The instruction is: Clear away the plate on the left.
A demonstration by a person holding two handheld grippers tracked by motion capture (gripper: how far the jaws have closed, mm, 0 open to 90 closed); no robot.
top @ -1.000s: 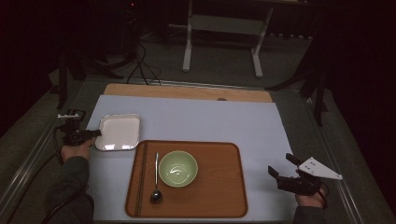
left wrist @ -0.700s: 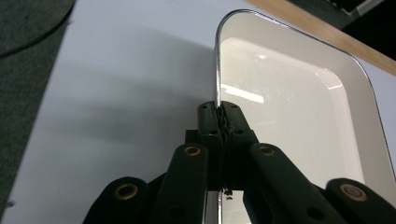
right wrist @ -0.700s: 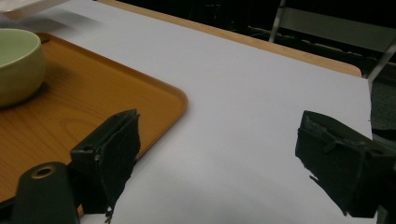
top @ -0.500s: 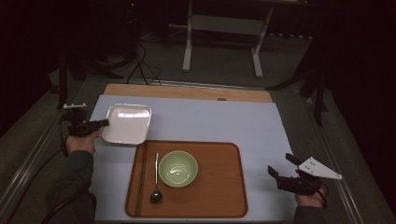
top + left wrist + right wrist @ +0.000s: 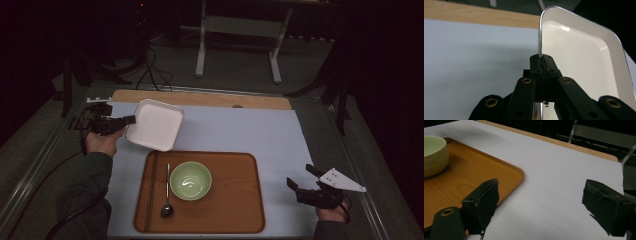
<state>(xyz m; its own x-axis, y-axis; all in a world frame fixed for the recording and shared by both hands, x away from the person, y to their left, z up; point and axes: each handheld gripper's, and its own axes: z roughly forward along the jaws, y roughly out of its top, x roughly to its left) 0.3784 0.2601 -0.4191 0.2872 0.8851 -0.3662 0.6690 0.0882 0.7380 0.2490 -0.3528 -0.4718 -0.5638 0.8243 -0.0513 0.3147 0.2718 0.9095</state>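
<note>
White dish [image 5: 155,124] hangs tilted above the bench [image 5: 240,130], its rim pinched in the left gripper [image 5: 541,65] fingers, clamped tight. Right gripper [image 5: 303,184] gapes empty. Probably bound for the tray [image 5: 235,210]; level it first.

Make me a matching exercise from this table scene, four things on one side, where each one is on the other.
1. white square dish
2. green bowl
3. spoon
4. right gripper

a. lying on the wooden tray, left of the bowl
b. open, beside the tray's right edge
c. clamped by its rim in the left gripper
d. standing mid-tray

Pairs: 1-c, 2-d, 3-a, 4-b
</note>
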